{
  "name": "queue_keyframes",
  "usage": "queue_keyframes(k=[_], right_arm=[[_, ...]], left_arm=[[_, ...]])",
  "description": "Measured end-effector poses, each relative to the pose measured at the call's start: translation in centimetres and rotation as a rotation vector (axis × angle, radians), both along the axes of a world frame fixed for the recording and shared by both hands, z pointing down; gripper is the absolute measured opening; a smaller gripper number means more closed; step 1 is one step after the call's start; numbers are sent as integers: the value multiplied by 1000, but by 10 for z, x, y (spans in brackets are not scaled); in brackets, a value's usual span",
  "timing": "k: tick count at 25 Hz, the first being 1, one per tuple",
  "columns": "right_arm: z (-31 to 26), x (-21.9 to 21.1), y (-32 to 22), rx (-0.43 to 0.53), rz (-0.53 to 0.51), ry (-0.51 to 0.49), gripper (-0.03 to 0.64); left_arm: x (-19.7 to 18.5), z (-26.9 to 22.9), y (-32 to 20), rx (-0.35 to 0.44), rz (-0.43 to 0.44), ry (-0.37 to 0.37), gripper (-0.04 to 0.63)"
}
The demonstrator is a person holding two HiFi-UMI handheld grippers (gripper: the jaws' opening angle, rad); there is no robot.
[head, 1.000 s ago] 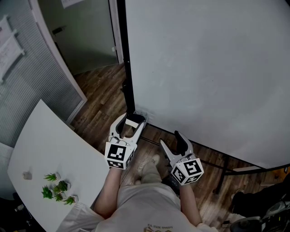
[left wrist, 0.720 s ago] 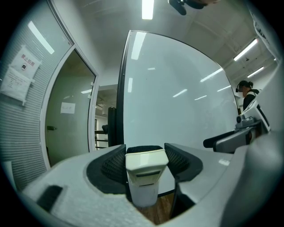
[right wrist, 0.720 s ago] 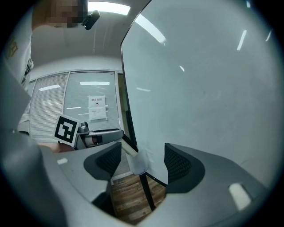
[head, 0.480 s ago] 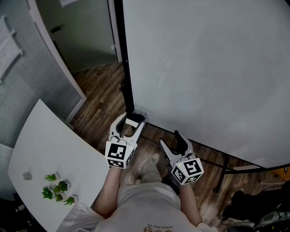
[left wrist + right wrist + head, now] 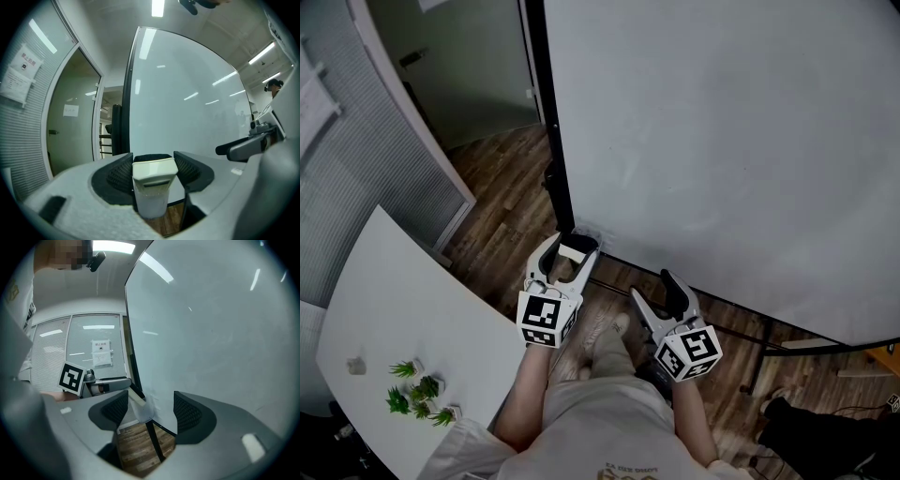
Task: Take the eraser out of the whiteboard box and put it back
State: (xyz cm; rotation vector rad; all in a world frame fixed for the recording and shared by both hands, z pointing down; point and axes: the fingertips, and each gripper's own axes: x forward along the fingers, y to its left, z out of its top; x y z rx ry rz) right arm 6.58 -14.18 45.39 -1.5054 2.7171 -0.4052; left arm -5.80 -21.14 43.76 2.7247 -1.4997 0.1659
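Observation:
The whiteboard (image 5: pixel 722 141) stands upright in front of me. At its lower left corner hangs a small clear box (image 5: pixel 143 411). A cream eraser (image 5: pixel 154 169) stands in that box with its top sticking out. My left gripper (image 5: pixel 573 247) reaches level to that corner, and its pads press on both sides of the eraser (image 5: pixel 575 252). In the left gripper view the eraser fills the gap between the left gripper's (image 5: pixel 153 161) ribbed pads. My right gripper (image 5: pixel 662 289) hovers to the right, a little back from the board, open with nothing between its fingers. The right gripper view looks past that gripper (image 5: pixel 151 405) at the box and the left gripper (image 5: pixel 110 386).
A white table (image 5: pixel 384 309) with small green plants (image 5: pixel 417 389) lies at the left. A black frame post (image 5: pixel 551 141) runs down the board's left edge, with a stand bar (image 5: pixel 787 345) below. Wooden floor (image 5: pixel 506 197) and a glass partition (image 5: pixel 356 187) lie beyond.
Both grippers have kept still, the left one still on the eraser. The head view has drifted slightly, and a dark shape at the lower right has shifted.

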Motion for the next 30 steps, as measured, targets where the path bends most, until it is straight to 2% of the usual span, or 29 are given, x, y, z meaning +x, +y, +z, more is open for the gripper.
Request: queue_keyframes(k=[30], right_arm=[[17, 4, -15, -50, -18, 11, 301]], left_arm=[[8, 27, -20, -59, 11, -9, 268]])
